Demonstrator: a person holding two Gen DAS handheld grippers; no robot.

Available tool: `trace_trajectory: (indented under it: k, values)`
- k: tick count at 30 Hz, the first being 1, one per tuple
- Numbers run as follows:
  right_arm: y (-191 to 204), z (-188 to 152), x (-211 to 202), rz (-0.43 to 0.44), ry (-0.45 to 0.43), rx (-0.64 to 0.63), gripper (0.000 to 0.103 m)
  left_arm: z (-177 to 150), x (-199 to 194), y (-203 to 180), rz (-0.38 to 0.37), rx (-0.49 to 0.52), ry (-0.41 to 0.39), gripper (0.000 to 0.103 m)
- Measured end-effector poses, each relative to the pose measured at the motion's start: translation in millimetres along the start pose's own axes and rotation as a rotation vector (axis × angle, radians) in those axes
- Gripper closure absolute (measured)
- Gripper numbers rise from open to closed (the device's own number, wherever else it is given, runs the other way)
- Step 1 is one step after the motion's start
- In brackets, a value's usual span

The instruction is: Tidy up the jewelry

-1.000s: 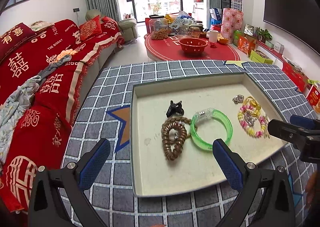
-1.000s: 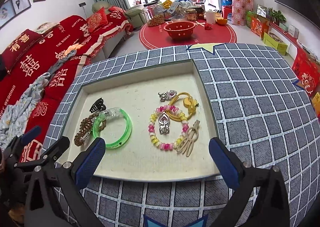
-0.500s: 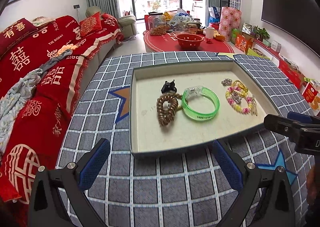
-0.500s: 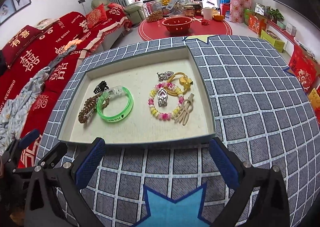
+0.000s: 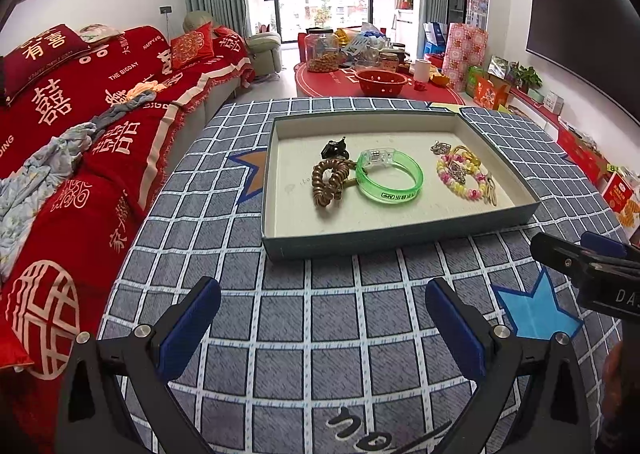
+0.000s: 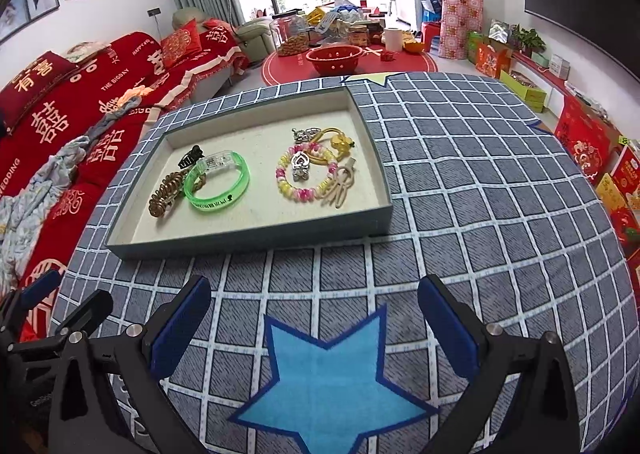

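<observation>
A shallow tray (image 5: 400, 232) (image 6: 248, 235) with a cream lining sits on the checked table. In it lie a green bangle (image 5: 389, 179) (image 6: 217, 185), a brown coil hair tie (image 5: 327, 182) (image 6: 165, 194), a black claw clip (image 5: 335, 149) (image 6: 191, 156), a pink and yellow bead bracelet (image 5: 460, 176) (image 6: 305, 173) with silver charms, a yellow band and a beige hair clip (image 6: 344, 183). My left gripper (image 5: 322, 328) is open and empty, short of the tray's near wall. My right gripper (image 6: 314, 328) is open and empty over a blue star patch.
The table wears a grey-blue checked cloth (image 5: 320, 314) with star patches (image 6: 328, 378). A red sofa (image 5: 80, 126) runs along the left. A low red table (image 5: 380, 88) with a red bowl and jars stands beyond. Boxes line the right wall.
Both grippers have pulled back from the tray toward the table's near side. The tray now sits farther off in both views. The jewelry has not moved.
</observation>
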State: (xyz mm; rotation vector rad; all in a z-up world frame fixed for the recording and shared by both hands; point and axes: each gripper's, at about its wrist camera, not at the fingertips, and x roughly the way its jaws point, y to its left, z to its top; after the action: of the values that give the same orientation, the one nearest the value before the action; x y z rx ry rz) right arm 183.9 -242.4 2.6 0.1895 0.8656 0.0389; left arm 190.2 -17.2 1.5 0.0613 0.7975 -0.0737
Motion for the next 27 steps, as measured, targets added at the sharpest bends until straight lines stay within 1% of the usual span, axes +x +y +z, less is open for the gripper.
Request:
trace_trajectory:
  k: [7, 12, 20, 27]
  values:
    - [0, -14, -11, -0.036, -0.046, -0.018, 0.0, -9, -9, 1, 0.013, -0.02, -0.022, 0.0]
    - [9, -20, -20, -0.063, -0.096, -0.062, 0.0, -14, -13, 4, 0.017, -0.046, -0.043, 0.0]
    - [18, -23, -31, -0.069, -0.17, -0.091, 0.0, -16, -17, 4, 0.034, -0.053, -0.105, 0.0]
    - [18, -23, -30, -0.078, -0.182, -0.093, 0.0, -14, -12, 5, 0.042, -0.059, -0.088, 0.0]
